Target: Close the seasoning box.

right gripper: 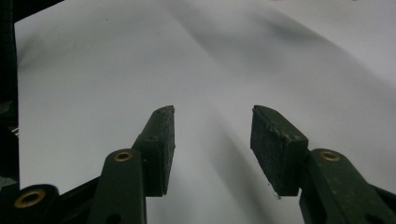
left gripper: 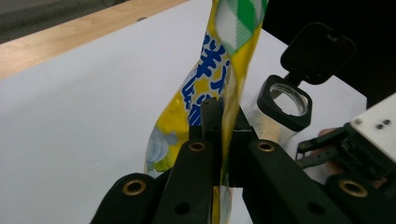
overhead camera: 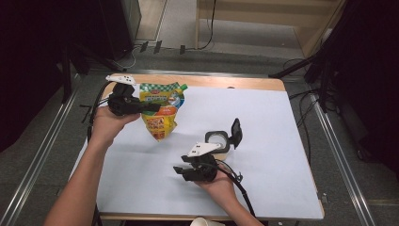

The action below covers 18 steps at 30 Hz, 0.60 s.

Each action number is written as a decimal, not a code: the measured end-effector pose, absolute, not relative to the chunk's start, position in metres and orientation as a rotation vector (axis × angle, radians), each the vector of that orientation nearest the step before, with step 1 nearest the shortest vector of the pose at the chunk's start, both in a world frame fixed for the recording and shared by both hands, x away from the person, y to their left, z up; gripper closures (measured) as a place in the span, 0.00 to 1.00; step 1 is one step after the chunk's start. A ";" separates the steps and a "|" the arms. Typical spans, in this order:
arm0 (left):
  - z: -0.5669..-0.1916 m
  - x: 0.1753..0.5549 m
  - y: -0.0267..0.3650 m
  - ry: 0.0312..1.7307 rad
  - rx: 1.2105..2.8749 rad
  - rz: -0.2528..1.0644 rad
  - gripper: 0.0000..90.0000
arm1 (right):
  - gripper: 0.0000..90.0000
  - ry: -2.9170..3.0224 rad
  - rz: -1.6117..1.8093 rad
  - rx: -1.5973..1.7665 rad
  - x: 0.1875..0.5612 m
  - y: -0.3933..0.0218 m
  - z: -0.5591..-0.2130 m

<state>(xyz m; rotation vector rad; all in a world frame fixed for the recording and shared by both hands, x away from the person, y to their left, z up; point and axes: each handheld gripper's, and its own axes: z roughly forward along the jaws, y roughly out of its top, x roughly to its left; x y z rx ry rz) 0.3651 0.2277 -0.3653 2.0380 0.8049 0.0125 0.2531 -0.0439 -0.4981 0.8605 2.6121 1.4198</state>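
Note:
A yellow refill pouch [overhead camera: 161,112] with a green checked top and a green spout hangs lifted off the white sheet at the back left. My left gripper [overhead camera: 151,108] is shut on its side edge. In the left gripper view the pouch [left gripper: 205,79] is pinched edge-on between the closed pads of my left gripper [left gripper: 223,128]. A clear jar [overhead camera: 219,139] with a black collar stands mid-table, its black flip lid [overhead camera: 236,132] open and upright. The jar [left gripper: 282,103] lies beyond the pouch. My right gripper [overhead camera: 180,170] rests in front of the jar, pointing left, open with nothing between its pads [right gripper: 212,122].
A white sheet [overhead camera: 263,155] covers most of the wooden table [overhead camera: 244,83]. A paper cup rim [overhead camera: 206,221] shows at the near edge. Cables trail from both grippers. The other hand's gripper [left gripper: 359,144] sits at the right of the left gripper view.

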 end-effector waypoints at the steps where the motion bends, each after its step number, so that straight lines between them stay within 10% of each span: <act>1: -0.365 0.362 0.228 0.805 2.036 0.003 1.00 | 0.57 2.612 1.418 0.861 0.253 -0.044 -0.499; 18: -0.348 0.327 0.216 0.727 2.086 -0.093 1.00 | 0.63 2.564 1.438 0.900 0.261 -0.039 -0.505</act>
